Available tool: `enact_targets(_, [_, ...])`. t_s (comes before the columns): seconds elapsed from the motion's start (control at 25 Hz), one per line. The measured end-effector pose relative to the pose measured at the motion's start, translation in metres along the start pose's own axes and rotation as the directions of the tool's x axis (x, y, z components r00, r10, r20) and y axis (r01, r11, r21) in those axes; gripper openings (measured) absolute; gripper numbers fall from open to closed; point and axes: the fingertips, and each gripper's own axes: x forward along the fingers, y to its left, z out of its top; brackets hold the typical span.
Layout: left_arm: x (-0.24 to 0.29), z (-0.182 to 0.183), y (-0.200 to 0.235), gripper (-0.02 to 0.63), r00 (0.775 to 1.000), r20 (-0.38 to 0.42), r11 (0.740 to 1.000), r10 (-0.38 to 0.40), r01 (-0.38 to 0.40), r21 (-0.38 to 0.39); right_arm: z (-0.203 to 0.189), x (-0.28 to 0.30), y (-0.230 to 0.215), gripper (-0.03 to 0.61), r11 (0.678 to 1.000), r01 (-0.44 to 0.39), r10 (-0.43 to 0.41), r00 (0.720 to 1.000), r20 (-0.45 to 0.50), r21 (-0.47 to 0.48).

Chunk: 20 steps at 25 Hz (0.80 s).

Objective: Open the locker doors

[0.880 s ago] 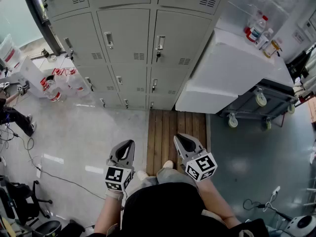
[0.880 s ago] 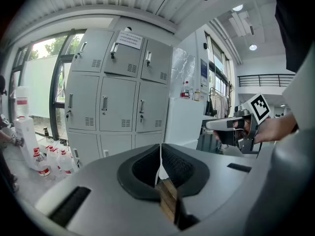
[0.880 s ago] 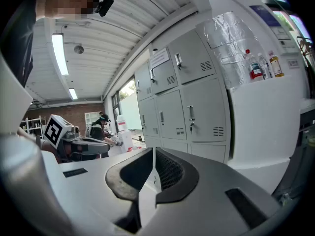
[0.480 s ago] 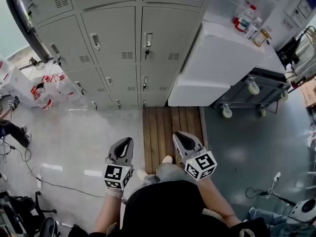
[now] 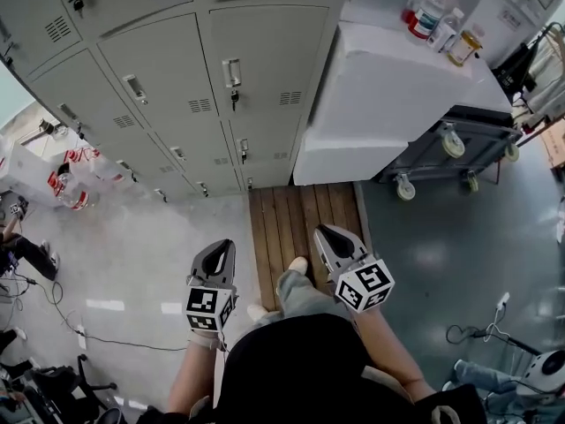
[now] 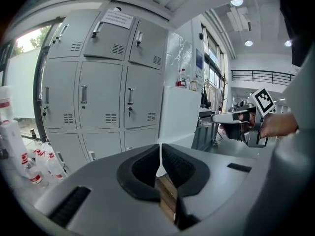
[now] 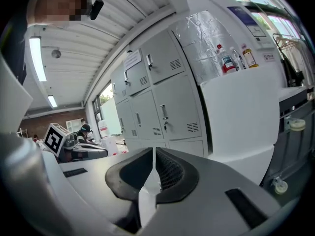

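Observation:
A bank of grey metal lockers [image 5: 177,87] fills the top of the head view, and every door in sight is closed. One door [image 5: 265,60] has a handle [image 5: 231,71] with a key hanging under it. My left gripper [image 5: 224,251] and right gripper [image 5: 324,234] hover side by side over the floor, well short of the lockers. Both are shut with nothing between the jaws. The left gripper view has the lockers [image 6: 103,97] ahead beyond the closed left gripper [image 6: 160,149]. In the right gripper view the right gripper [image 7: 154,154] points at the lockers [image 7: 167,102].
A wooden slat platform [image 5: 305,215] lies before the lockers, under the person's feet. To the right stands a tall white block [image 5: 388,87] with bottles [image 5: 430,7] on top, and a wheeled cart [image 5: 450,140] behind it. Water jugs [image 5: 66,179] and cables lie at left.
The view has swung and moved closer: the lockers now sit higher and further left, and the feet are on the wooden platform. Both grippers stay shut in much the same place.

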Motion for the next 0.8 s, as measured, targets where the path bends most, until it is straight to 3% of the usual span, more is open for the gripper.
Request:
enact_targets(0.2, [0.08, 0.004, 0.005, 0.029, 0.997, -0.068, 1.0, 0.026, -0.026, -0.005, 0.015, 0.025, -0.079, 0.044, 0.999, 0.008, -0.008, 1.0, 0.008, 0.037])
enact_targets(0.44, [0.163, -0.011, 0.02, 0.03, 0.984, -0.161, 0.997, 0.071, -0.071, 0.005, 0.02, 0.043, -0.142, 0.044, 0.998, 0.005, -0.004, 1.0, -0.012, 0.063])
enact_targets(0.8, [0.259, -0.07, 0.071, 0.031, 0.965, -0.258, 0.982, 0.055, -0.099, -0.161, -0.006, 0.057, -0.177, 0.044, 0.993, 0.066, -0.058, 0.995, -0.086, 0.093])
